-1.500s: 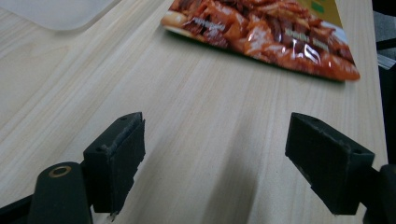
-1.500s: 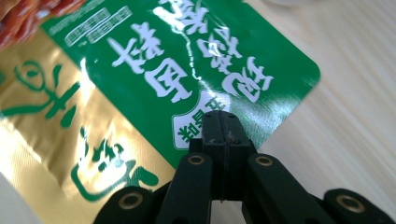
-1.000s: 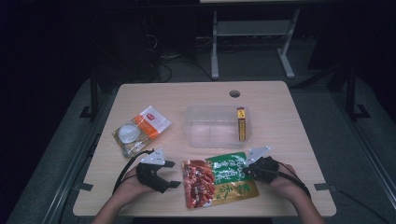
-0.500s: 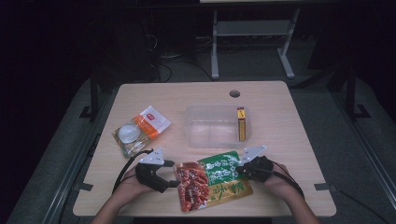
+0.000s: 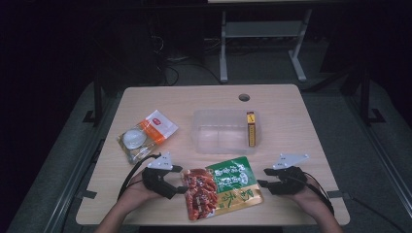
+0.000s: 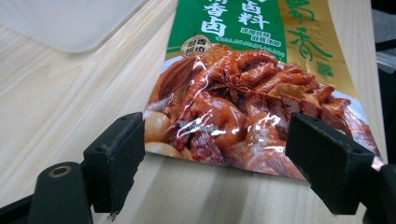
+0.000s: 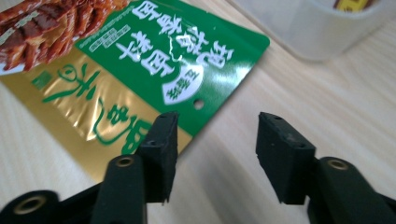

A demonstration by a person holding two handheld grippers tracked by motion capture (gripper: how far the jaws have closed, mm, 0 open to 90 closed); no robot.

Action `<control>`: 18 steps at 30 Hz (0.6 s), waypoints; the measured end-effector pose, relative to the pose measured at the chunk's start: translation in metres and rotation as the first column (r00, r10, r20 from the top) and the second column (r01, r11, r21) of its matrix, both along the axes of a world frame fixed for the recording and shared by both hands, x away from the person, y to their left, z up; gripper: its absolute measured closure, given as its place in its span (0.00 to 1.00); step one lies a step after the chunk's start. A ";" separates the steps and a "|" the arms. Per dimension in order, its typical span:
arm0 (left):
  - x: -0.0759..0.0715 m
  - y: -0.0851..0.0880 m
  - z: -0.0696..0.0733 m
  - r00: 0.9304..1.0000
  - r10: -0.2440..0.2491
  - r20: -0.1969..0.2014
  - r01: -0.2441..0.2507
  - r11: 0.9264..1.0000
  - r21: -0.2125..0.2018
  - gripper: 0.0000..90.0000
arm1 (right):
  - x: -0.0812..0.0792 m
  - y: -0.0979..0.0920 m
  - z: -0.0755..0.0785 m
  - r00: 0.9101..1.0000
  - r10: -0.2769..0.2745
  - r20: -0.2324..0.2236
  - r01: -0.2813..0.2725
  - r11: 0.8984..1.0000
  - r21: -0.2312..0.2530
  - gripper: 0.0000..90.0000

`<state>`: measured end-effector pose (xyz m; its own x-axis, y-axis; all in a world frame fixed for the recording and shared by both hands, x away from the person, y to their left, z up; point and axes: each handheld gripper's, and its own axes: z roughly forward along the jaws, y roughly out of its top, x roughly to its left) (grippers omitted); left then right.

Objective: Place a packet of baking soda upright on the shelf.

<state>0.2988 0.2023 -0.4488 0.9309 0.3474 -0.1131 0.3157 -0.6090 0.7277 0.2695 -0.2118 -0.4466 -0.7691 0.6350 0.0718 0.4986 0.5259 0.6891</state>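
Two grippers flank one flat foil food pouch (image 5: 221, 191), green and gold with a printed picture of red braised meat, lying face-up on the near edge of the pale wooden tabletop (image 5: 311, 126). Left gripper (image 5: 180, 188): jaws spread wide, released, holding nothing; in the left gripper view the pouch's meat-printed end (image 6: 243, 107) sits between and just beyond the two black pads, apparently without contact, though I cannot tell for certain. Right gripper (image 5: 260, 183): also released, jaws apart, just beside the pouch's green corner; the right gripper view shows that corner with its small hang hole (image 7: 187, 79) ahead of the left-hand pad, and bare wood between the pads. Clear rectangular plastic bin (image 5: 216, 138) stands just behind the pouch, near mid-table, with a slim yellow box (image 5: 250, 128) upright against its right inner wall; otherwise it looks empty. Well apart to the left: an orange-and-white sachet (image 5: 158, 127) and a clear-wrapped packet with a round white item (image 5: 132, 141), untouched. Judgement: the pouch is the item in hand and probably bound for the bin. Progress is early to middle, with one item apparently binned and the pouch neither gripped nor lifted. Remaining: close on a pouch edge, lift, place in bin; then likely the two left-hand items.
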 end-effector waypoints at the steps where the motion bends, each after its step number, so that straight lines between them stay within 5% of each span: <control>1: 0.002 -0.003 0.001 1.000 -0.003 -0.006 0.003 1.000 0.004 0.21 | -0.003 -0.002 0.000 1.000 -0.006 0.001 0.006 1.000 0.002 0.51; 5: 0.009 -0.014 0.006 1.000 -0.018 0.014 0.017 0.999 0.039 0.19 | -0.012 -0.009 -0.003 1.000 -0.031 0.004 0.031 0.999 0.016 0.47; 18: 0.038 -0.059 -0.001 0.994 -0.089 -0.060 0.093 0.993 0.070 0.15 | -0.004 -0.018 -0.007 0.999 -0.045 0.002 0.045 0.998 0.034 0.45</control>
